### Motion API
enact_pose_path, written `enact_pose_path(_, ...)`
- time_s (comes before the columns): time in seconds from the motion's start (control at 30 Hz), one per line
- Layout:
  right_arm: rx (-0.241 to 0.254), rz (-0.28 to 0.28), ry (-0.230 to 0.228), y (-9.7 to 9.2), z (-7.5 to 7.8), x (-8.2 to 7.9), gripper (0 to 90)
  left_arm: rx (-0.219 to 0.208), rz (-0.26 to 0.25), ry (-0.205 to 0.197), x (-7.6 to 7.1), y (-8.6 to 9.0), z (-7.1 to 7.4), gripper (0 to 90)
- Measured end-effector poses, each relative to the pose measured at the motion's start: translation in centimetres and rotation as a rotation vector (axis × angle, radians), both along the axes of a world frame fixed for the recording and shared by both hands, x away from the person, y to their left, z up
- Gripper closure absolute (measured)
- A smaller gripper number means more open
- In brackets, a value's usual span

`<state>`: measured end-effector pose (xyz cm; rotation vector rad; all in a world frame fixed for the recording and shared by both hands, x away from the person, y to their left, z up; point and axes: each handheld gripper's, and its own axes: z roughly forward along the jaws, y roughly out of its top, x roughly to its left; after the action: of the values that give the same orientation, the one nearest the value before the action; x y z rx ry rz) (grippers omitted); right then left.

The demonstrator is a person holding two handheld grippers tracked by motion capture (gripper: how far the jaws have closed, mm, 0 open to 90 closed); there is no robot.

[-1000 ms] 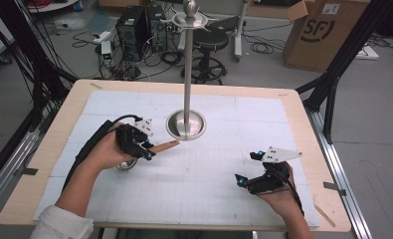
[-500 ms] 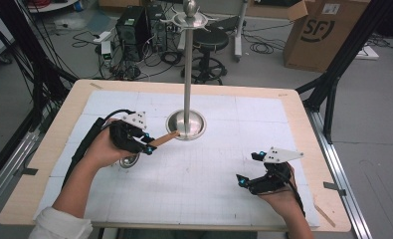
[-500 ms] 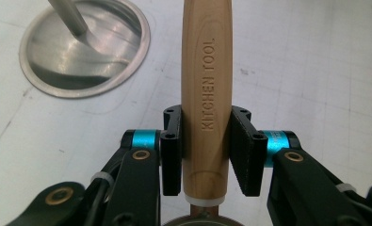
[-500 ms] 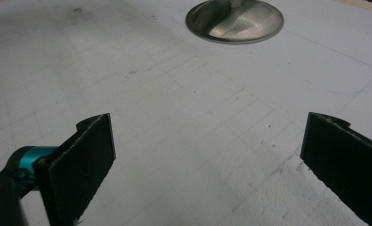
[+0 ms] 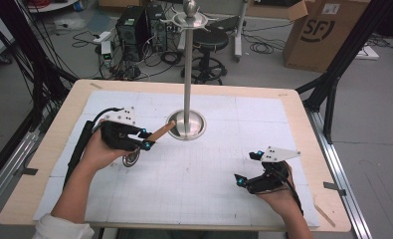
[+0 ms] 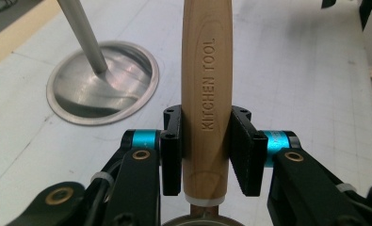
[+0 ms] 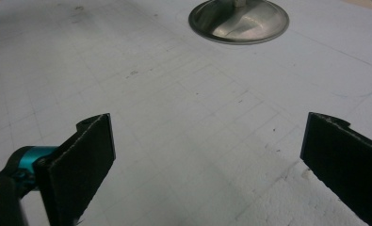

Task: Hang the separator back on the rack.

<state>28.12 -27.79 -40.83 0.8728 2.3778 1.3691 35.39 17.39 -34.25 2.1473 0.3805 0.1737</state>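
Observation:
My left gripper (image 5: 145, 138) is shut on the wooden handle (image 5: 160, 132) of a kitchen utensil, left of the table's middle. In the left gripper view the handle (image 6: 206, 70), stamped KITCHEN TOOL, stands pinched between the two black pads (image 6: 242, 150). Its free end points at the round base (image 5: 186, 125) of a tall metal stand. The utensil's round metal head (image 5: 130, 159) hangs under the hand, just above the mat. My right gripper (image 5: 246, 168) rests open near the front right, and its jaws (image 7: 207, 160) stand wide apart over bare mat.
The stand's pole (image 5: 187, 69) rises from the base to a hooked top (image 5: 190, 19). A white gridded mat (image 5: 209, 164) covers the wooden table (image 5: 303, 129). A thin wooden stick (image 5: 325, 213) lies at the front right corner.
My left gripper has lifted a little with the utensil. The handle's free end has swung toward the far side, closer to the stand's base. The right gripper has kept still.

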Motion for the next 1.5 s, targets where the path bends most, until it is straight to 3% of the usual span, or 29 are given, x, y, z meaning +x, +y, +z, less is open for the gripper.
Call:
enact_pose_path(0.27,0.006,-0.009,-0.003,-0.2,0.1,0.2,2.1,-0.136,0.024,-0.040,-0.7,1.0,-0.1,68.1)
enact_pose_path(0.6,-0.010,-0.004,0.002,0.3,0.0,0.4,2.1,-0.232,0.076,-0.074,-0.8,1.8,0.5,68.1)
enact_pose_path(0.73,-0.009,-0.001,0.002,0.3,0.0,0.3,2.1,-0.232,0.081,-0.096,-0.6,1.7,1.0,68.1)
enact_pose_path(1.37,0.001,-0.003,-0.003,0.1,0.0,0.4,2.1,-0.339,0.091,-0.169,2.0,1.9,5.9,68.1)
enact_pose_path(1.5,0.003,-0.002,-0.001,0.1,0.0,0.4,2.1,-0.330,0.088,-0.173,2.6,1.6,7.0,68.1)
